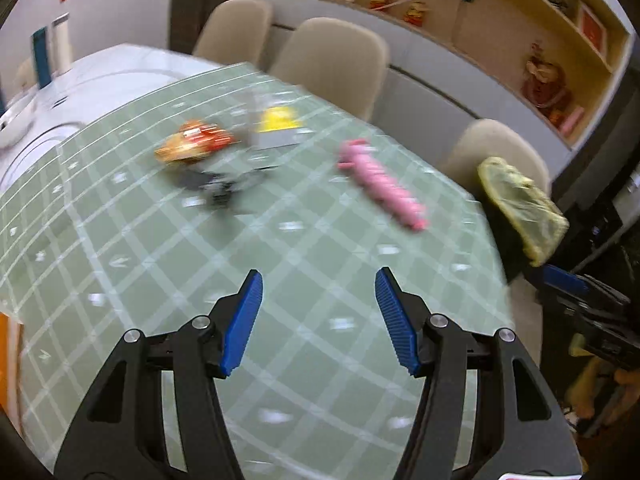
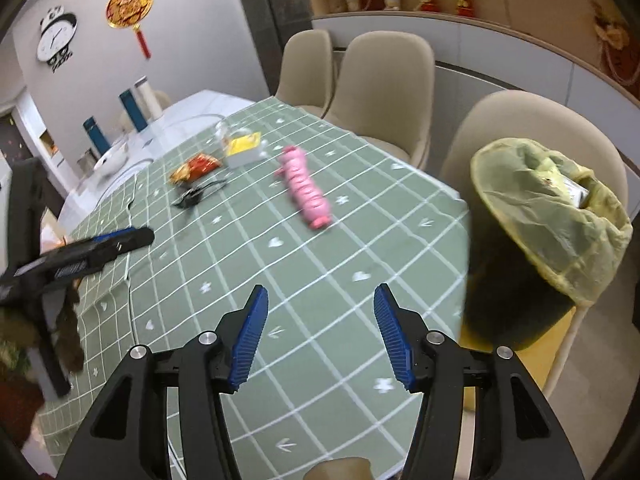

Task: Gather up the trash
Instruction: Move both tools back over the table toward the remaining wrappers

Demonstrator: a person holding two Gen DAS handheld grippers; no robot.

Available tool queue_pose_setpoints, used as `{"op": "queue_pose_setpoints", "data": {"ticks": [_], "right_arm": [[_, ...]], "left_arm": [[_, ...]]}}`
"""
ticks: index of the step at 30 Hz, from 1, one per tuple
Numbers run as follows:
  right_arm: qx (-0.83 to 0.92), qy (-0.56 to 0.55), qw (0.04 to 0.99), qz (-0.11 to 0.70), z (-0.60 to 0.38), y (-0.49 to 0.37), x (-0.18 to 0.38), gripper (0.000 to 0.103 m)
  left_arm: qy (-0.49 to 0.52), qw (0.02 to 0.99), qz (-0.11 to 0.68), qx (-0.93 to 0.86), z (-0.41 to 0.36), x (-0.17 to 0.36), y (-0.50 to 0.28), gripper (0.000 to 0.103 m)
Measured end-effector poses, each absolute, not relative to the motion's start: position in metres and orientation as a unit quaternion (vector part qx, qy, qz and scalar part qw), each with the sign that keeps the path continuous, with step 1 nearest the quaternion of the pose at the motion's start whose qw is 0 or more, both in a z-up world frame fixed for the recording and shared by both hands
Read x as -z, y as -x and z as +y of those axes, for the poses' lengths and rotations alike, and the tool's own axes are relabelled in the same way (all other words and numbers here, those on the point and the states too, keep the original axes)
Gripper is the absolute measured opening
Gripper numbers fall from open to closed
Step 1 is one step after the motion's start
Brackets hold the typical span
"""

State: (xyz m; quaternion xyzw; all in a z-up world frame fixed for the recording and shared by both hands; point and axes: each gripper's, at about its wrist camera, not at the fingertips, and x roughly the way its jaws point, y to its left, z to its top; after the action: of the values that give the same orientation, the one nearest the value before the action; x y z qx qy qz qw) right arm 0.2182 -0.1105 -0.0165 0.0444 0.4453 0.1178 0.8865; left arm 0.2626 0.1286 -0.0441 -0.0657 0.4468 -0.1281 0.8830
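Observation:
On the green checked tablecloth [image 1: 280, 260] lie a pink wrapper [image 1: 380, 184], an orange-red snack wrapper [image 1: 196, 146], a yellow and white packet [image 1: 278, 128] and a black item [image 1: 218, 186]. They also show in the right wrist view: the pink wrapper [image 2: 306, 188], the snack wrapper [image 2: 194, 168], the packet [image 2: 242, 148], the black item [image 2: 196, 194]. A dark bin with a yellow-green liner [image 2: 548, 216] stands off the table's right edge; it also shows in the left wrist view [image 1: 520, 204]. My left gripper [image 1: 318, 284] is open and empty above the cloth. My right gripper [image 2: 320, 300] is open and empty.
Beige chairs [image 2: 384, 88] line the table's far side. Bottles [image 2: 134, 110] and a white bowl [image 2: 112, 160] stand on the bare white tabletop at the far left. The other gripper shows at each view's edge: my right one [image 1: 592, 312], my left one [image 2: 80, 256]. A cabinet with figurines runs along the back wall.

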Motion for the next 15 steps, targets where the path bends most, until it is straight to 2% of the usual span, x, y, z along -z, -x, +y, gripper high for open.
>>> {"op": "queue_pose_setpoints", "data": {"ticks": [4, 10, 14, 15], "right_arm": [[-0.135, -0.011, 0.880, 0.454, -0.079, -0.232, 0.022, 0.052], [-0.167, 0.008, 0.861, 0.480, -0.016, -0.295, 0.044, 0.052], [-0.235, 0.007, 0.857, 0.458, 0.037, -0.333, 0.053, 0.052], [-0.236, 0.009, 0.859, 0.454, 0.053, -0.346, 0.056, 0.049]], "left_arm": [[0.088, 0.887, 0.446, 0.081, 0.187, 0.057, -0.275, 0.056], [0.092, 0.900, 0.424, 0.035, 0.238, 0.053, -0.292, 0.056], [0.080, 0.908, 0.412, 0.014, 0.261, 0.047, -0.306, 0.056], [0.083, 0.909, 0.409, 0.009, 0.269, 0.046, -0.310, 0.056]]}}
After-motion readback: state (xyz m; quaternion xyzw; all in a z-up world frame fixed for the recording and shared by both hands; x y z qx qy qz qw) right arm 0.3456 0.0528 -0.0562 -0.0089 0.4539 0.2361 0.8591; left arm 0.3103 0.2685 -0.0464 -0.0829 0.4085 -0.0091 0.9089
